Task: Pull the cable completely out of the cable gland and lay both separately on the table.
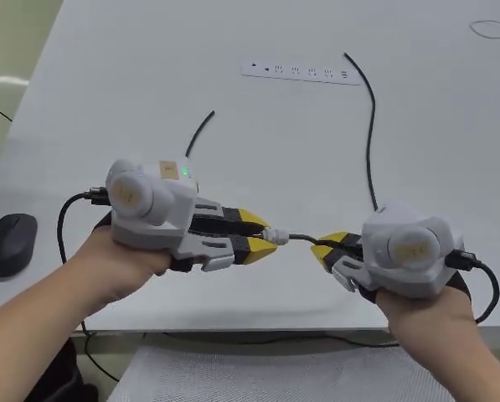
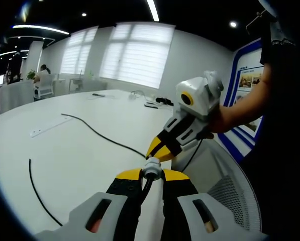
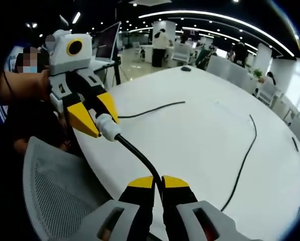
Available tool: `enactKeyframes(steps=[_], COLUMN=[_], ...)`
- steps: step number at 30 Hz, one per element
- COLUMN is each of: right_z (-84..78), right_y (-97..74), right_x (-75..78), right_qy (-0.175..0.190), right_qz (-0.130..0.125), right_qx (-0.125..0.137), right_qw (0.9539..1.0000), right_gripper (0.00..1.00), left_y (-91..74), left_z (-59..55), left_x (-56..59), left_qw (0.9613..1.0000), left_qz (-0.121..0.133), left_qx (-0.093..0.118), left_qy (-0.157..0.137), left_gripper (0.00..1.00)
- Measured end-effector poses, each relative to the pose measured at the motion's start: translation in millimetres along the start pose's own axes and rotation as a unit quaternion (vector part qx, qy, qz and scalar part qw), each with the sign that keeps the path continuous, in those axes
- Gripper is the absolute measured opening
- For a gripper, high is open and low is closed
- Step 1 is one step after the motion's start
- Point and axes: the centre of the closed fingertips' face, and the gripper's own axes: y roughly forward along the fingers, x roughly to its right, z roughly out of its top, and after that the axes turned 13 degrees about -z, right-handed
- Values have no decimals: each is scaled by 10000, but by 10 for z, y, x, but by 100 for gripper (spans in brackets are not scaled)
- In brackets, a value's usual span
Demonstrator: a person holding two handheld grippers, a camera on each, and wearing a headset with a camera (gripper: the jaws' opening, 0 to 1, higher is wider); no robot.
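Left gripper [image 1: 265, 237] is clamped narrowly on the white cable gland [image 1: 275, 236]; its own view shows the yellow-tipped jaws pinching the gland's body from both sides. Facing it tip to tip, the right gripper [image 1: 318, 248] is closed tightly on the black cable [image 1: 301, 239]. The cable runs from those jaws in a short curve straight into the gland, so the two are joined. Both hang in the air over the near edge of the table [image 1: 149, 67], with one gripper in each of the person's hands.

The table is a wide, white, matt surface with a rounded edge. It stands in a large open office with tall windows [image 2: 134, 52] fitted with blinds along one wall. Strip lights [image 3: 215, 17] run across a dark ceiling, a blue display board [image 2: 247, 100] stands to one side, and there are more desks and seated people far off. A grey mesh chair [image 3: 54, 201] sits just below the table's edge.

Counted, there are two grippers, one gland and one cable in the grip. Two further black leads lie on the table. The long lead [image 1: 370, 126] winds away, its far end just beside the single white power strip [image 1: 296, 72]. The short lead [image 1: 199, 132] lies well apart to its left. One dark mouse [image 1: 9, 243] rests by the left edge, and one thin pale wire [image 1: 492, 29] loops at the far right corner.
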Motion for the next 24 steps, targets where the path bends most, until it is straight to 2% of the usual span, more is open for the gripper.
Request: enactKeyframes(steps=[10, 15, 18, 24], right_z=[-207, -365, -490, -495], right_y=[63, 107, 120, 103], right_x=[104, 198, 251, 264], right_qy=[491, 710, 930, 968], right_qz=[-165, -305, -383, -366], right_qx=[-317, -590, -806, -738], right_qw=[9982, 9953, 9917, 9919], right_gripper=[0, 0, 0, 0], left_y=[19, 44, 45, 56], left_z=[11, 23, 54, 22], left_x=[28, 66, 71, 69], left_qw=[10000, 10000, 9999, 10000], left_qz=[-20, -39, -27, -16], left_qx=[17, 23, 102, 42], left_qy=[21, 44, 42, 51], left_gripper=[14, 14, 14, 14])
